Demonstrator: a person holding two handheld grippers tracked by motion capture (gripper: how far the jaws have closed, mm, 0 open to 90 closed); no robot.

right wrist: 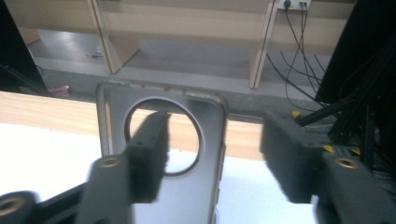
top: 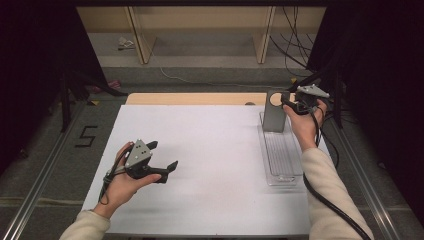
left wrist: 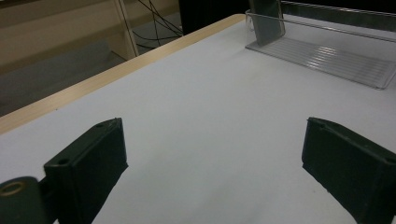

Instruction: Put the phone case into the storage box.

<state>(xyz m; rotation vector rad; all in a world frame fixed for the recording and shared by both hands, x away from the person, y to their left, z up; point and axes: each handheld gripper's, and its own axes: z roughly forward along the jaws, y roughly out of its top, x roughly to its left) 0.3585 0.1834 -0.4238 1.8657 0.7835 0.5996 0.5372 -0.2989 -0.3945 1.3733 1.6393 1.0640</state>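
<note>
While open, right gripper [right wrist: 215, 158] straddles metal plate [right wrist: 205, 121] edge.

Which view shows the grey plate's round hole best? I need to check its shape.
The right gripper view: the grey plate stands close, its hole in full outline. The high view shows it small in the clear tray; the left gripper view cuts off its top.

The white surface [top: 220, 165] lies bare across its left, middle and near parts, giving wide room to pass. At the right stands a clear tray [top: 282, 160], with an upright grey metal plate [top: 275, 112] at its far end. The right gripper [top: 292, 106] hovers at that plate's top, jaws spread. The left gripper [top: 162, 160] sits well apart, left of centre, jaws wide.
</note>
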